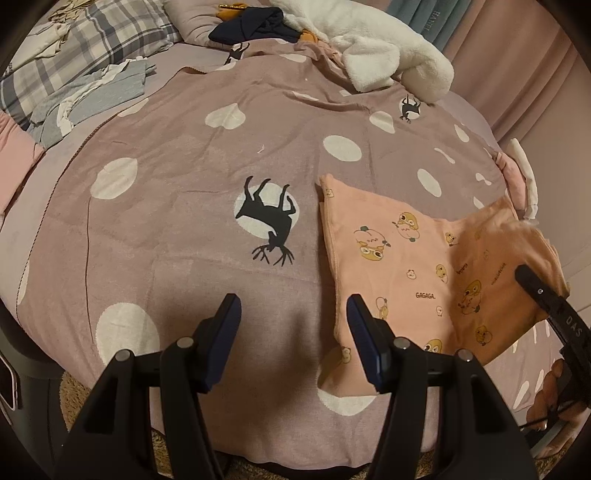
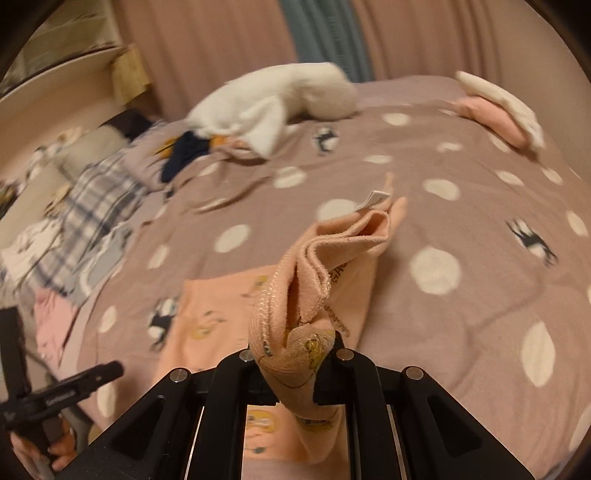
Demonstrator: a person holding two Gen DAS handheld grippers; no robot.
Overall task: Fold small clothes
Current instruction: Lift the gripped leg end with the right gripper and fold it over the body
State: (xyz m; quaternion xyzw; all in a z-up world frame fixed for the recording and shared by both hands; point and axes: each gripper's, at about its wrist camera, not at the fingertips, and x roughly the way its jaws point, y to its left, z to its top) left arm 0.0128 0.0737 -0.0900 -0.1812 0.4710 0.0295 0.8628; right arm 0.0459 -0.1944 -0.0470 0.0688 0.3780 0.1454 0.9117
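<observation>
Pinching a bunched edge of the peach garment (image 2: 325,280), right gripper (image 2: 295,363) jaws clamped tight on the cloth, that side lifted off the blanket (image 2: 443,192) and curling over toward the rest. Hovering just beside the garment's left edge, left gripper (image 1: 293,317) jaws spread apart, nothing between them, only blanket (image 1: 166,229) beneath. Lying flat on the blanket otherwise, garment (image 1: 399,266) with cartoon prints facing up. Farther back, white fleece (image 1: 391,55), a dark garment (image 1: 255,26) and a plaid heap (image 1: 92,40).
</observation>
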